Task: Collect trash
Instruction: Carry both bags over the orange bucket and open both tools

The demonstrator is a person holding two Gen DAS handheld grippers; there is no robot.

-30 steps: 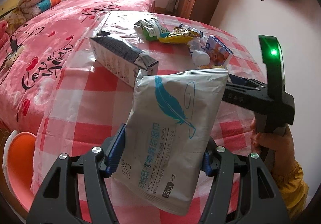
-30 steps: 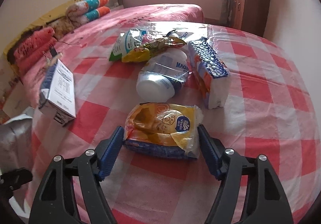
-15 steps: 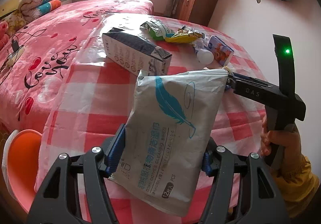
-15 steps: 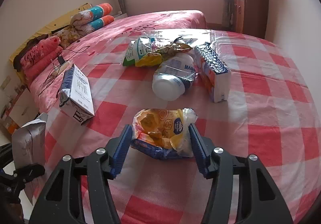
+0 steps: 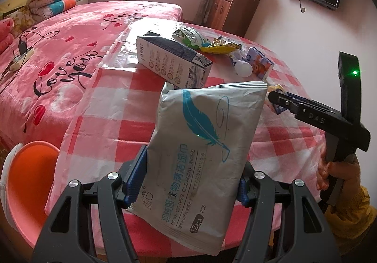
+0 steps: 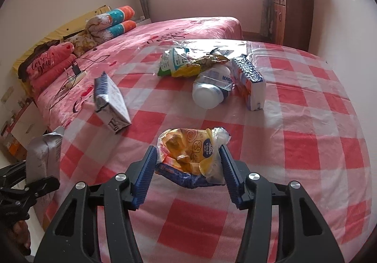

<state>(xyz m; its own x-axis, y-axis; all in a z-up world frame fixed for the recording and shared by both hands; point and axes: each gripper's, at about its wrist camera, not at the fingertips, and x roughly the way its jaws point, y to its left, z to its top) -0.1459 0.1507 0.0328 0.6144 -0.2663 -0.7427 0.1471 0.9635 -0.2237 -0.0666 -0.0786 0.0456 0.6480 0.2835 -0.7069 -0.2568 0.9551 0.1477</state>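
Grey wipes pack (image 5: pixel 202 142) is clamped in the left hand-held gripper (image 5: pixel 188 180) at centre frame; a yellow wrapper (image 6: pixel 190 152) is squeezed by the right hand-held gripper (image 6: pixel 188 168), whose jaws have just been closing.

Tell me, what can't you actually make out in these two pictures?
- Left wrist view: the wipes pack in the left gripper hides the table behind it and most of the yellow wrapper.
- Right wrist view: the yellow wrapper in the right gripper hides its own underside.
- Both views: print on the milk carton is too small to read.
- Orange bin: cut off by the picture's edge.
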